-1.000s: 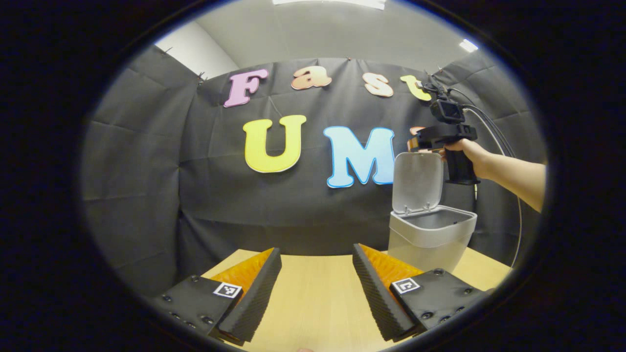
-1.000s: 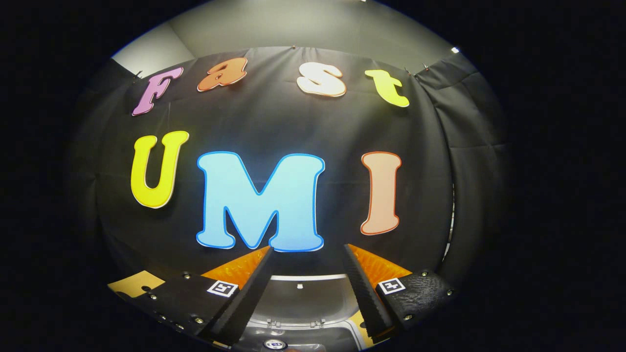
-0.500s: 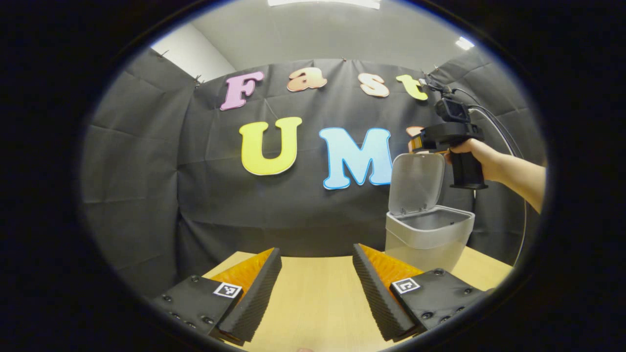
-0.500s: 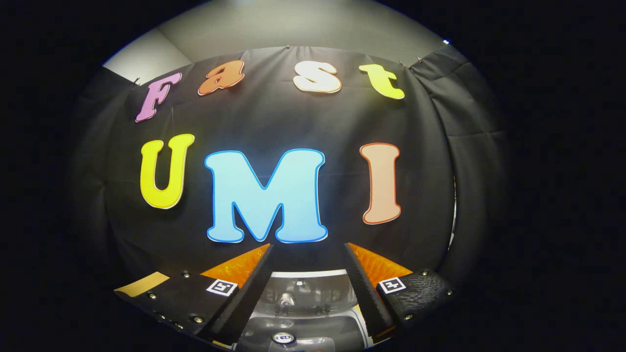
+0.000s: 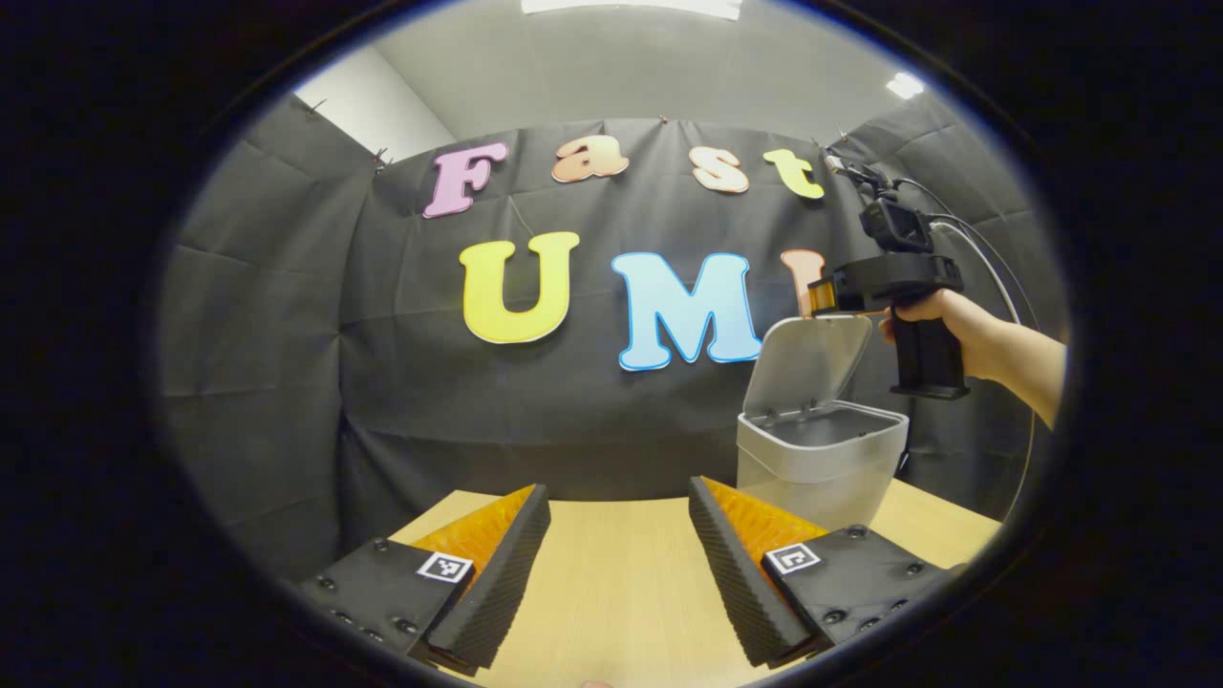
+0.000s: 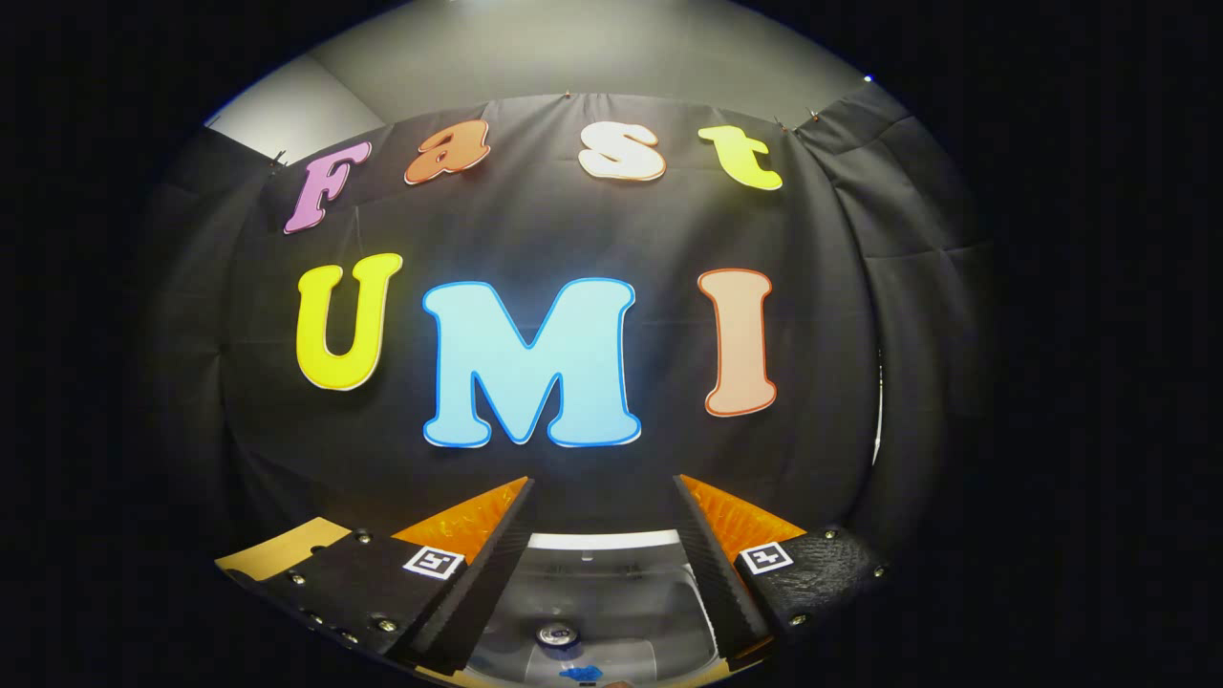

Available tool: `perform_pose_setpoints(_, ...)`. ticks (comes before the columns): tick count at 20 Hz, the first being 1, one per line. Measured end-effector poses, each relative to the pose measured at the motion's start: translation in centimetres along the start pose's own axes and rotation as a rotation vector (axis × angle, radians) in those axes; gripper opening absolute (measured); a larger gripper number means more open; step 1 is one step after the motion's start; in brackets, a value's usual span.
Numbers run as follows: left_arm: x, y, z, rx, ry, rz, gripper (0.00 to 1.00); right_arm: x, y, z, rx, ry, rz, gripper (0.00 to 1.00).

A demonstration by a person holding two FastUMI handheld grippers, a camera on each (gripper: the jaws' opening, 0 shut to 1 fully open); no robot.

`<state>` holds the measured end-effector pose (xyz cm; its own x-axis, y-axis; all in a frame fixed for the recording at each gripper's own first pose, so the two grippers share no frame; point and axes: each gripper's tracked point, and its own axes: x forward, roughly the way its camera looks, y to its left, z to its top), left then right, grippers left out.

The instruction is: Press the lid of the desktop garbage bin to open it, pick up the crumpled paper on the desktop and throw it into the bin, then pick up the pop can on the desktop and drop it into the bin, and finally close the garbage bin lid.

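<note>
The right hand-held gripper (image 5: 829, 294) hangs above the garbage bin (image 5: 820, 463), at about 2 o'clock in the left gripper view, and a hand (image 5: 932, 315) holds its grip. In the right gripper view its fingers (image 6: 712, 564) stand apart with nothing between them, and they point over the top edge of the lid (image 5: 807, 361). I judge it is held there to push the lid down, because the lid stands raised and tilted forward over the opening. Inside the bin, at 6 o'clock of the right gripper view, lies the round top of the pop can (image 6: 554, 634), and beside it something blue that I cannot name. The crumpled paper I cannot make out; probably it is under the can, so both throws look done and only the closing is left.

The left hand-held gripper (image 5: 619, 564) has its fingers apart too and is empty. It waits low over the bench (image 5: 616, 573), well apart from the bin, most likely to keep out of the way.

The bench is pale wood, bare between the fingers. Black cloth walls close the booth, with a grey ceiling and lamps above.
</note>
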<state>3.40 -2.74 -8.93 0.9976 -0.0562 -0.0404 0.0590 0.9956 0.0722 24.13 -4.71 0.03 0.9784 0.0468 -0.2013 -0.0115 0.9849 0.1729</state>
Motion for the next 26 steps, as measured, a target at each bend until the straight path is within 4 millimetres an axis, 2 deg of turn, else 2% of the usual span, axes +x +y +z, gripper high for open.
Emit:
perform_pose_setpoints(4, -0.2, -0.3, 0.3, 0.006, -0.005, -0.008, 1.0, -0.7, 0.6, -4.4, -0.021, 0.12, 0.02, 0.89)
perform_pose_setpoints(5, -0.4, -0.4, 0.3, 0.01, -0.005, -0.009, 1.0, -0.7, 0.8, -5.2, -0.031, 0.127, 0.024, 0.9)
perform_pose_setpoints(6, -0.5, -0.3, 0.2, 0.014, -0.004, -0.007, 0.95, -0.8, 1.0, -5.9, -0.041, 0.125, 0.025, 0.89)
perform_pose_setpoints(7, -0.6, -0.2, 0.2, 0.017, -0.003, -0.007, 1.0, -0.8, 1.1, -6.4, -0.052, 0.12, 0.025, 0.89)
perform_pose_setpoints(11, -1.0, 0.1, 0.2, 0.026, -0.002, 0.005, 1.0, -1.1, 1.6, -9.3, -0.075, 0.139, 0.03, 0.9)
perform_pose_setpoints(18, -1.6, 1.2, 0.1, 0.026, 0.0, 0.033, 1.0, -1.1, 1.8, -11.1, -0.079, 0.096, 0.031, 0.9)
perform_pose_setpoints(20, -1.7, 1.2, 0.2, 0.028, -0.002, 0.035, 1.0, -1.1, 1.7, -11.5, -0.071, 0.087, 0.034, 0.92)
perform_pose_setpoints(21, -1.7, 1.2, 0.2, 0.028, -0.003, 0.035, 1.0, -1.1, 1.7, -11.6, -0.064, 0.081, 0.037, 1.0)
perform_pose_setpoints(22, -1.8, 1.1, 0.2, 0.029, -0.003, 0.033, 1.0, -1.1, 1.7, -11.9, -0.057, 0.079, 0.04, 0.93)
perform_pose_setpoints(25, -2.0, 0.9, 0.1, 0.031, -0.002, 0.029, 1.0, -1.0, 1.7, -13.3, -0.033, 0.104, 0.049, 0.93)
perform_pose_setpoints(26, -2.0, 0.8, 0.1, 0.032, -0.003, 0.028, 1.0, -0.9, 1.7, -13.0, -0.031, 0.082, 0.048, 0.93)
